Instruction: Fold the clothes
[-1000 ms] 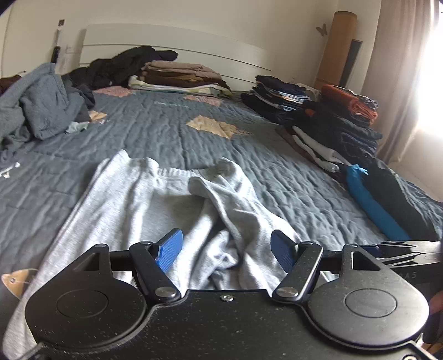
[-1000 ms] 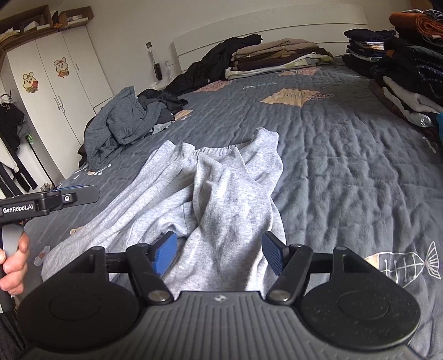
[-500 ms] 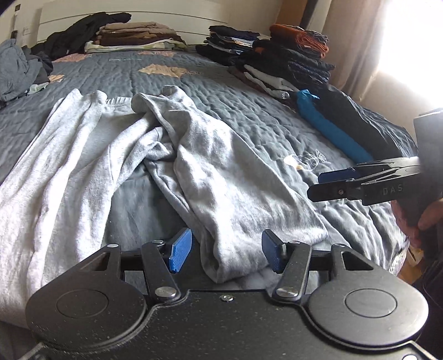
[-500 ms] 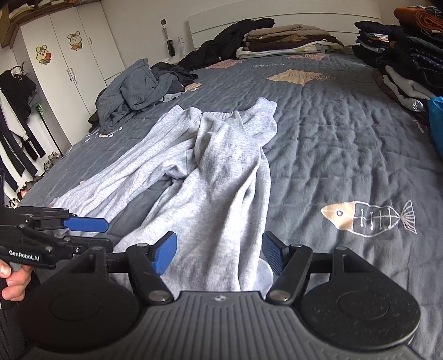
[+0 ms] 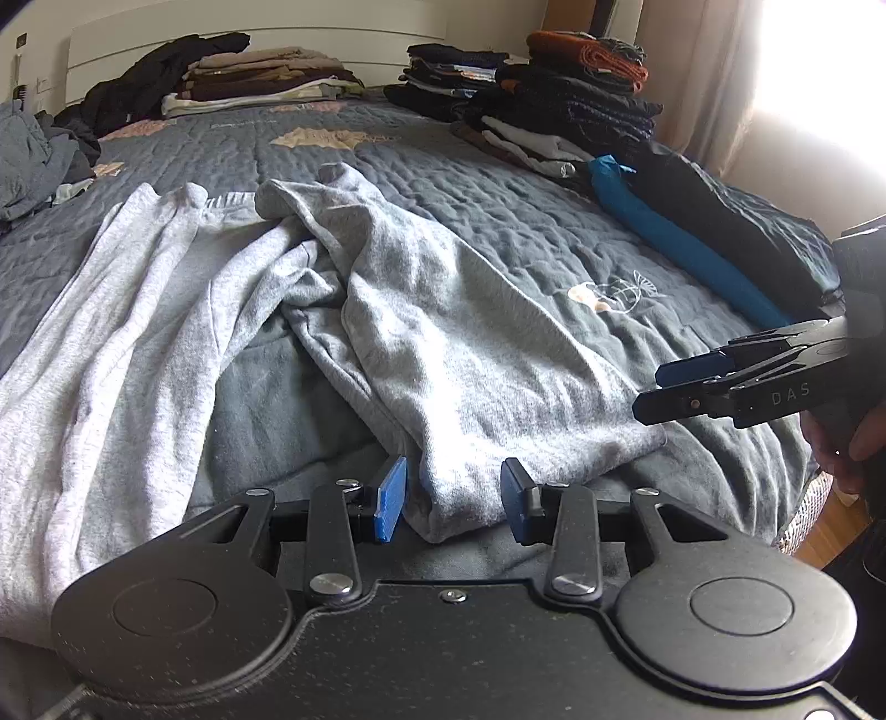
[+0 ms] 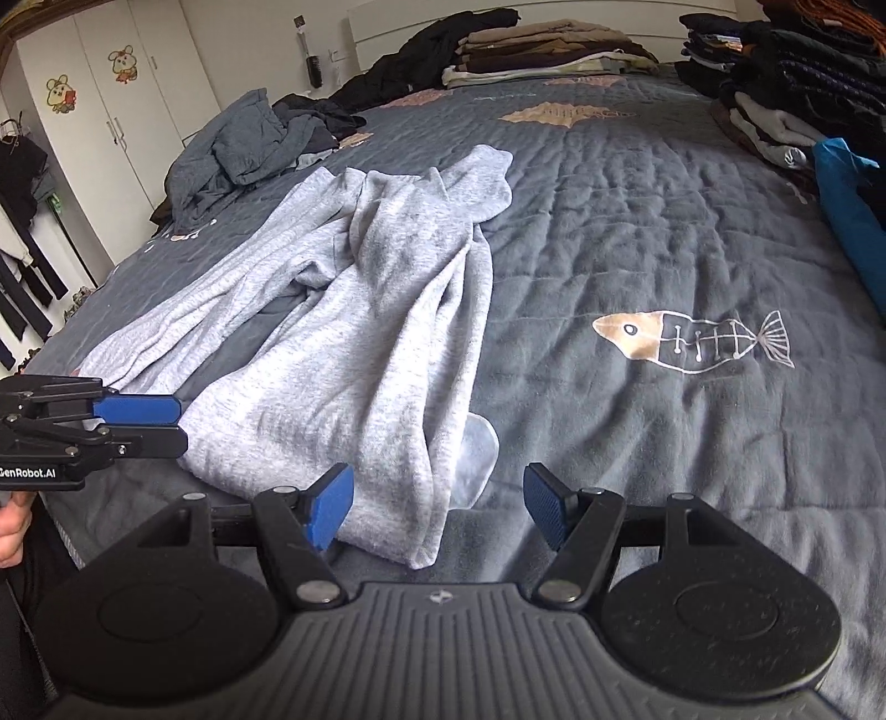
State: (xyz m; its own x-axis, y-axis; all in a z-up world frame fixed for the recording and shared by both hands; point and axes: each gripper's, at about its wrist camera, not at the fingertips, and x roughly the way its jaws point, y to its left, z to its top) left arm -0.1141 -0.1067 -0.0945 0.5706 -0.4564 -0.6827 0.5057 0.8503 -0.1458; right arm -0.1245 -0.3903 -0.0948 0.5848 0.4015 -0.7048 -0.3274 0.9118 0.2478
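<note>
Light grey sweatpants (image 5: 443, 343) lie crumpled lengthwise on the dark quilted bed (image 5: 526, 232), their legs reaching toward me. My left gripper (image 5: 453, 498) is low over the near end of the right-hand leg. Its jaws are closing with the hem between the blue pads (image 5: 390, 498), which do not visibly press it. In the right wrist view the same sweatpants (image 6: 360, 343) run away from my right gripper (image 6: 438, 509), which is open with the leg's near corner between its fingers. The left gripper (image 6: 138, 421) shows there at the left edge, and the right gripper (image 5: 692, 387) shows in the left wrist view.
Stacks of folded clothes (image 5: 565, 111) line the bed's right side, with a blue garment (image 5: 681, 249) beside them. More folded items (image 6: 548, 50) sit by the headboard. A rumpled grey-blue pile (image 6: 238, 149) lies at the left. White wardrobes (image 6: 111, 111) stand beyond. The bed's near edge is just below the grippers.
Both grippers have come down and back to the near hem of the sweatpants' leg. The left jaws have narrowed around the hem; the right jaws kept their width.
</note>
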